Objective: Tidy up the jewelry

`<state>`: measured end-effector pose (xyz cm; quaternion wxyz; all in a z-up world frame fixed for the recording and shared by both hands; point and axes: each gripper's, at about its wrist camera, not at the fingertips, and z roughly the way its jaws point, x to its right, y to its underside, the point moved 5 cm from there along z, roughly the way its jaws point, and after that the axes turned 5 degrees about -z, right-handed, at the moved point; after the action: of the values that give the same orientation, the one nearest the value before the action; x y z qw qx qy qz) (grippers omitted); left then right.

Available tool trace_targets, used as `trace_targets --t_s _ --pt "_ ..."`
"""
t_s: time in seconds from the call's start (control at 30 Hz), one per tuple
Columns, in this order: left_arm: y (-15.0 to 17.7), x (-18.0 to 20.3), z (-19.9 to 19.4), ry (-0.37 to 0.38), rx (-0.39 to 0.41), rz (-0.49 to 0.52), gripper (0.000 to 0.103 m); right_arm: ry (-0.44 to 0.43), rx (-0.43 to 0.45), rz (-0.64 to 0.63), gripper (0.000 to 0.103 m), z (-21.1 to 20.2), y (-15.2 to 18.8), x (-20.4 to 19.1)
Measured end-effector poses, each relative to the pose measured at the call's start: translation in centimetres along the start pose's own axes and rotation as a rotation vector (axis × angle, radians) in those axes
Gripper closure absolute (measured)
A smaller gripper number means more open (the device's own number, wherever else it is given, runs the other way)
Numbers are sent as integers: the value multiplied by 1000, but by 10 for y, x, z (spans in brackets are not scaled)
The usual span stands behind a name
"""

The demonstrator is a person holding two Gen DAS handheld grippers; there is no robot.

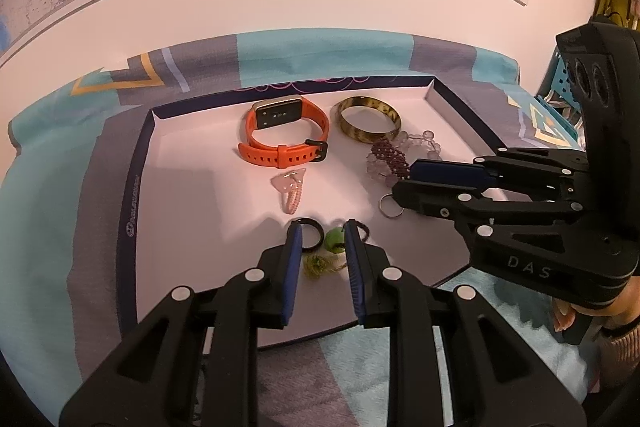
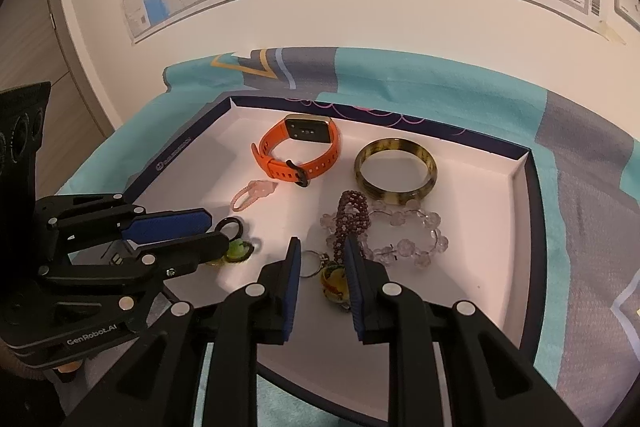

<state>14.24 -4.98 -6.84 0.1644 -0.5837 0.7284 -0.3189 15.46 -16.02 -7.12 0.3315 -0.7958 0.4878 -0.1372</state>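
My left gripper (image 1: 320,233) has its fingers spread apart over the near edge of the tray (image 1: 144,163), with a green bead charm (image 1: 333,239) lying between the tips and a black ring (image 1: 310,233) just beside my left finger; nothing is pinched. My right gripper (image 2: 322,251) is also parted, its fingers either side of a yellow and red keychain charm (image 2: 333,281) with a metal key ring (image 2: 310,263), near the tray's front edge, without clamping it. Toward the far edge sit an orange watch (image 2: 300,153) and, to its right, a mottled bangle (image 2: 395,173). A clear bead bracelet (image 2: 404,237) and a dark red beaded piece (image 2: 349,217) lie touching just this side of the bangle. A pink charm (image 2: 256,193) rests near the tray's middle. The tray stands on a teal and grey cloth (image 2: 580,147).
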Motion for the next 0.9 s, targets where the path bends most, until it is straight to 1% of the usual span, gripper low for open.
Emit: trace_targets --t_s 0.07,0.17,0.2,0.27,0.3,0.37,0.4,0.43,0.47,0.5,0.57,0.6,0.63,0.67,0.7,0.73,0.77,0.9 --pt "0 -1 -1 -5 2 0 75 -2 8 4 80 -3 0 0" --pt "0 -1 -5 -11 15 0 66 0 23 5 72 -8 0 -1" --pt "0 -1 -7 -13 22 1 64 -1 27 6 71 -10 0 -1" --pt "0 0 -15 -17 44 7 55 -1 35 5 69 -14 1 -2" --pt "1 -1 -19 -21 55 10 52 2 43 6 65 -17 2 -3" --pt "1 -1 -25 -27 75 9 35 7 56 8 60 -24 4 -4" --pt "2 -2 -31 -35 91 8 32 10 63 9 56 -27 6 -3" --pt "4 -3 -36 -42 104 6 27 12 69 10 53 -30 7 -4" --pt "6 -5 -41 -49 117 4 18 15 75 10 48 -34 9 -5" --pt "7 -6 -44 -53 123 1 14 20 82 11 41 -37 11 -5" --pt "12 -7 -53 -64 147 -3 6 32 89 4 38 -41 14 -8" --pt "16 -7 -58 -72 157 1 6 47 94 -2 29 -44 16 -10" --pt "19 -8 -61 -79 161 3 6 66 105 0 24 -48 19 -11" --pt "23 -8 -65 -85 166 2 6 80 123 1 15 -53 22 -13" --pt "25 -9 -68 -91 172 0 6 91 134 0 10 -56 24 -14" --pt "27 -10 -71 -100 179 -6 6 108 143 -4 7 -60 27 -16" --pt "29 -11 -74 -105 183 -13 6 117 149 -5 6 -63 30 -17" --pt "34 -15 -83 -127 198 -57 6 160 153 3 6 -74 41 -22"
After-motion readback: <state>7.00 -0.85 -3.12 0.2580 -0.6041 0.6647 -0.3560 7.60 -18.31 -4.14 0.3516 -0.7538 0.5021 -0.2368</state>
